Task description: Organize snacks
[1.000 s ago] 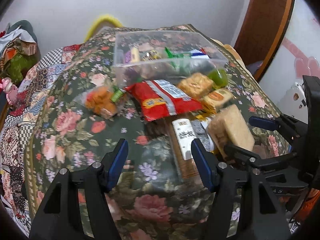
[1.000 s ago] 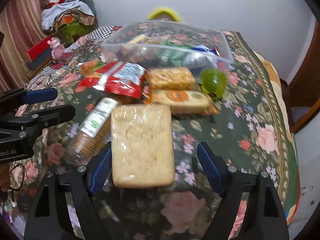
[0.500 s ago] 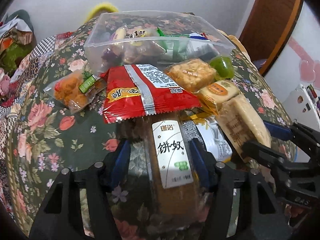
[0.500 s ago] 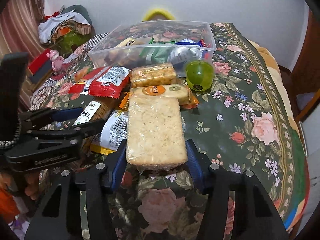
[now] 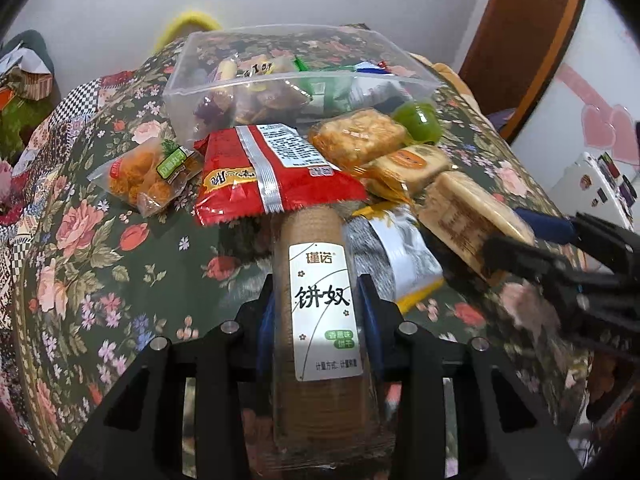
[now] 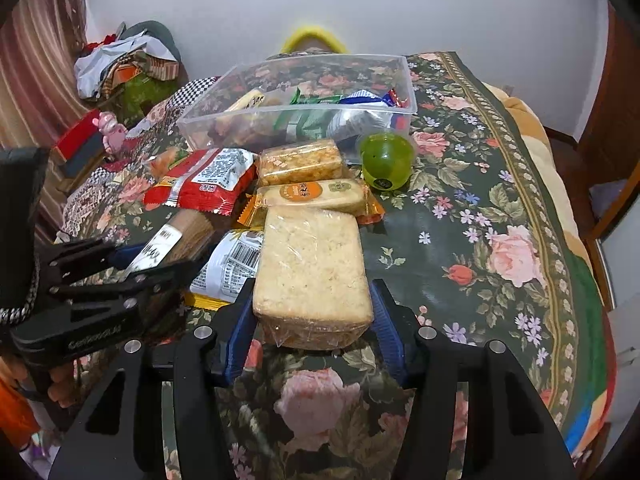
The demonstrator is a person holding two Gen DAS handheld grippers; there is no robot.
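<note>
Left tool (image 5: 319,312) pinches a brown biscuit sleeve (image 5: 320,280) with a white Chinese label; blue pads press both its sides near the label. The sleeve's far end tucks under a red snack packet (image 5: 264,172).

Right tool (image 6: 312,312) pinches a wrapped pale rice-cracker block (image 6: 312,264), pads tight against its near end. In the left view the same block (image 5: 468,212) sits to the right, clamped by that tool (image 5: 532,236).

All on a surface with a dark floral cloth (image 6: 480,220). Between sleeve and block lies a silver-and-yellow packet (image 6: 232,264) with a barcode. Behind the block: an orange-labelled cake bar (image 6: 316,196), then a clear-wrapped golden crispy square (image 6: 300,162). Green jelly cup (image 6: 386,160) just right of those, touching the front of a clear plastic bin (image 6: 408,80). The bin holds mixed wrapped snacks, green and blue wrappers visible. A clear bag of orange fried pieces (image 5: 148,172) lies left of the red packet.

Background: white wall, pile of clothes (image 6: 124,60) at left, wooden door frame (image 5: 520,40) at right.
</note>
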